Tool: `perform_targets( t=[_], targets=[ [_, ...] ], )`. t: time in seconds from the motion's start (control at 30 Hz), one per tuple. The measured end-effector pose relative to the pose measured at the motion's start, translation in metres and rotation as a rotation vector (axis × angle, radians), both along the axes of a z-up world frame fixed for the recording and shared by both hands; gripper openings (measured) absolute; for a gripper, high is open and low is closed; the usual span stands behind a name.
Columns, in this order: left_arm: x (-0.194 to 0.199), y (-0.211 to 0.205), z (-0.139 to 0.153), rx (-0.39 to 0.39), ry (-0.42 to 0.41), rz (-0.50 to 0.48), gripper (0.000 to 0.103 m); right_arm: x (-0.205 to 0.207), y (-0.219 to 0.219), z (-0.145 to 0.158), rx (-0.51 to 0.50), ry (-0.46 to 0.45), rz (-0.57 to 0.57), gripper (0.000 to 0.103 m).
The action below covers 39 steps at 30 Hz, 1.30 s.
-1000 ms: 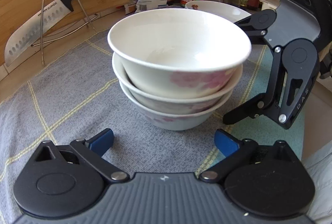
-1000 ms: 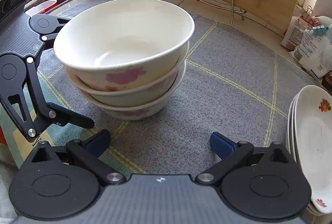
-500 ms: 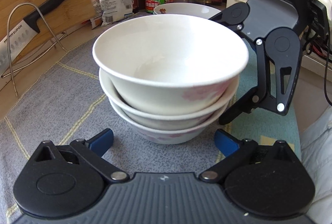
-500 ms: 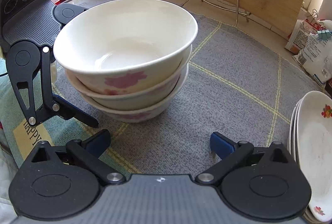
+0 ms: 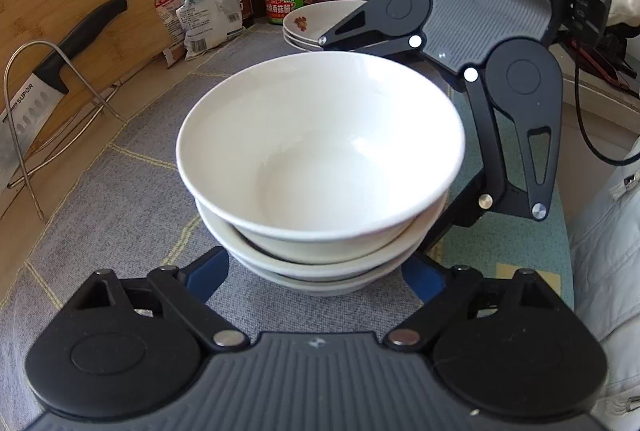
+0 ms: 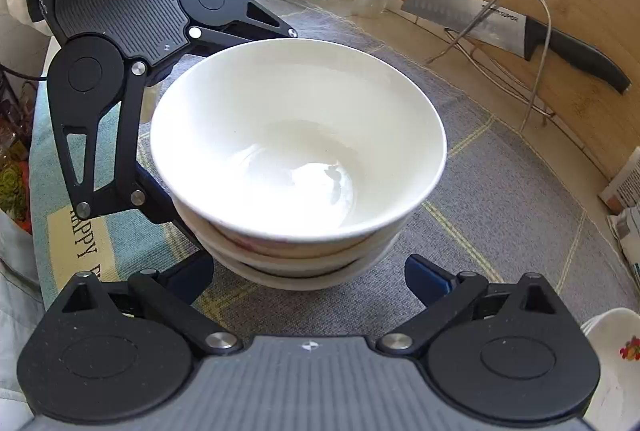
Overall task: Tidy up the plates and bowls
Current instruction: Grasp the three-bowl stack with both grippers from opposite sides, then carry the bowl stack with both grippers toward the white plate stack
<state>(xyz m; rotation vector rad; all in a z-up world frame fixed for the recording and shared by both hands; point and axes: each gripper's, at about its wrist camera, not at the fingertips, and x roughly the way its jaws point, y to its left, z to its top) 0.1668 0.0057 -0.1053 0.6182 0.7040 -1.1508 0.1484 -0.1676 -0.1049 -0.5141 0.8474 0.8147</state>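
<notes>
Left hand-held gripper (image 5: 316,277) was closing around the bowl stack (image 5: 320,167), pads not touching; right hand-held gripper (image 6: 308,277) open, straddling it.

Three white bowls (image 5: 320,167) sit nested in one upright stack on the grey cloth, the top one glossy and empty, a hint of pink flower pattern peeking out on the bowl beneath it. Well apart, over by the jars at the cloth's edge, a low stack of white plates (image 5: 316,23) rests flat, a small red floral motif on the top plate.
</notes>
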Motion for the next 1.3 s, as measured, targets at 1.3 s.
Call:
perform_targets(
  t=[1.3],
  targets=[
    [0.022, -0.004, 0.002, 0.020, 0.091, -0.117, 0.082, 0.017, 0.013, 0.007, -0.042, 0.091, 0.120, 0.084]
  ],
)
